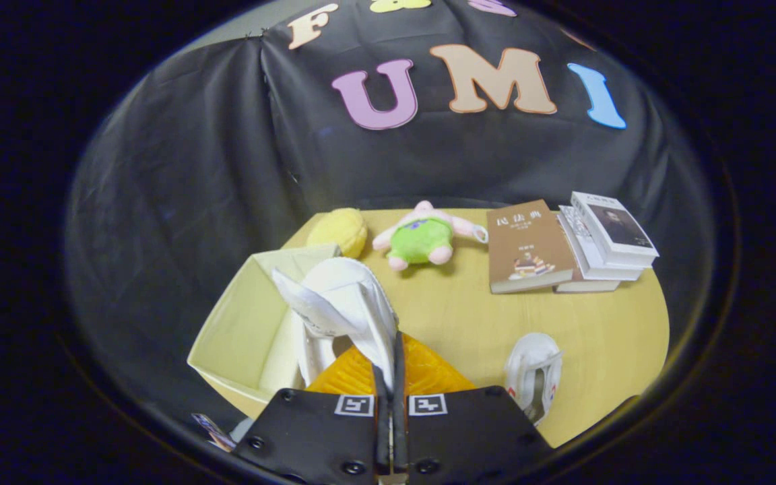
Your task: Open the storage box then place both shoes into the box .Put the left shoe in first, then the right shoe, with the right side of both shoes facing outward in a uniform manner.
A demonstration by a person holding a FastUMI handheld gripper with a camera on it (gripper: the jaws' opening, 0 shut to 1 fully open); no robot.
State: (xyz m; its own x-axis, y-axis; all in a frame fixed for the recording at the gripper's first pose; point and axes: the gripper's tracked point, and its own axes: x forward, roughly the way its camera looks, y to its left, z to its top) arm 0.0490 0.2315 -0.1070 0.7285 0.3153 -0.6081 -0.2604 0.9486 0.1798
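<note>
From the gripper view I see the gripper (391, 350) closed tight, its two fingers (399, 377) pressed together with a strip of white shoe material pinched between them. That strip belongs to the left shoe (341, 300), which hangs from the fingers, white, its opening and tongue turned toward me. I take it for the left one from the task order; the distortion here is too strong for me to read its shape for certain.

The shoe sits partly over the storage box (246, 330), a pale cream box with its top open, standing on the table's near left corner. The shoe's lower part looks to be inside the box's right-hand wall, though I cannot tell whether it touches the bottom.

The right shoe (533, 377), also white, lies on the wooden table (597, 337) off to the right of the fingers, well apart from the box.

Beyond the fingers, along the table's far edge, I see a yellow plush (339, 231) just behind the box, a green and pink plush toy (422, 239) beside it, then a brown book (526, 246) lying flat, and a stack of books (607, 242) touching its right side.
</note>
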